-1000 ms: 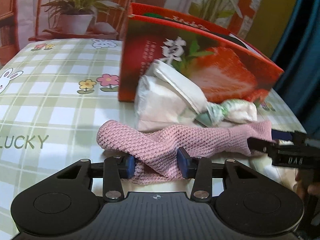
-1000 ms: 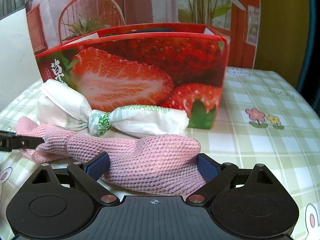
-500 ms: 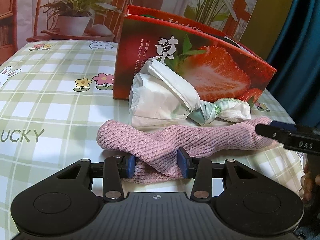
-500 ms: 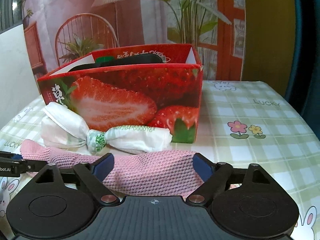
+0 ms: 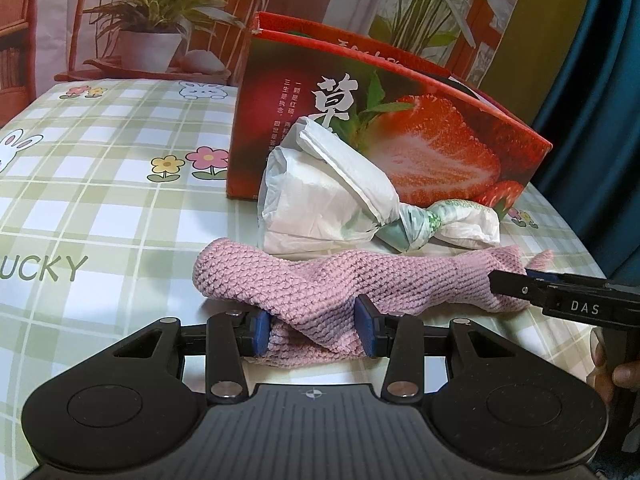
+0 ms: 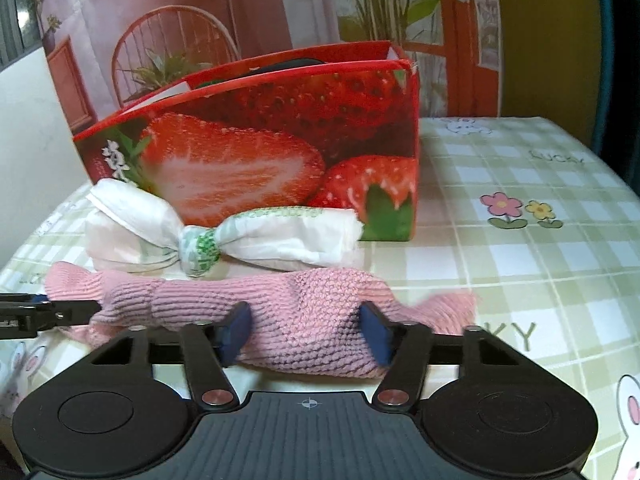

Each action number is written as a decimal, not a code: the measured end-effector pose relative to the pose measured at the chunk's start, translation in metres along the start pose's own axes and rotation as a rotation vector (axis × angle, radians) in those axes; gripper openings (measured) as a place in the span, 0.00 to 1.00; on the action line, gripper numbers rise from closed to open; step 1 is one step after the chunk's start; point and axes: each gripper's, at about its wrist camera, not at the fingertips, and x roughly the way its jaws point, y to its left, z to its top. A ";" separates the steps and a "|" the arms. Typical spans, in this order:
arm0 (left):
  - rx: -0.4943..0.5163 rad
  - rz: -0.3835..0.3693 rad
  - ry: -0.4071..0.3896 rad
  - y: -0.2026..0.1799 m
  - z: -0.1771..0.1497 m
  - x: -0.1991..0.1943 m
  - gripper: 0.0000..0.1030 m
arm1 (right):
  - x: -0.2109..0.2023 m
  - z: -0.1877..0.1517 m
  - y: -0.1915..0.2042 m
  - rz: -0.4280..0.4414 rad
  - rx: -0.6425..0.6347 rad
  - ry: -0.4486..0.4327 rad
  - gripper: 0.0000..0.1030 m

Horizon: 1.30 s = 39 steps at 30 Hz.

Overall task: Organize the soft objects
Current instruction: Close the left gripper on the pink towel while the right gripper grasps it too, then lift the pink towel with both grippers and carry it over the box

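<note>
Ahead at twelve o'clock, passage is blocked by the strawberry box [image 6: 280, 152], with the knotted white bag [image 6: 208, 236] lying against its front and touching the pink knitted cloth [image 6: 280, 312]. Bare checked tablecloth [image 6: 520, 272] is left open from one to three o'clock in the right wrist view.

We see the table from two low fisheye cameras, one riding on each hand-held gripper and looking forward and downward along its fingers. Our left wrist view sits close over the left gripper [image 5: 314, 330], facing the strawberry box [image 5: 400, 136] from its left corner, with the right gripper [image 5: 516, 284] entering at the frame's right edge. Our right wrist view sits equally close over the right gripper [image 6: 306, 330], facing the same box [image 6: 280, 152] from its right corner. Both views share the pink knitted cloth [image 5: 340, 284] [image 6: 280, 312], the knotted white bag [image 5: 340, 204] [image 6: 224, 236] and the checked tablecloth [image 5: 100, 184] [image 6: 520, 264].
</note>
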 end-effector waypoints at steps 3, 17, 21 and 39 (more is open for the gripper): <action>0.005 0.001 0.004 0.000 0.000 -0.001 0.42 | 0.000 0.000 0.005 0.034 -0.006 0.014 0.25; 0.008 -0.043 0.006 -0.008 -0.005 -0.012 0.17 | -0.015 0.001 0.021 0.111 -0.018 0.017 0.16; 0.013 -0.049 -0.003 -0.010 -0.005 -0.016 0.16 | -0.025 0.004 0.023 0.117 -0.028 -0.008 0.16; 0.105 -0.090 -0.281 -0.032 0.060 -0.083 0.16 | -0.083 0.064 0.027 0.152 -0.086 -0.266 0.15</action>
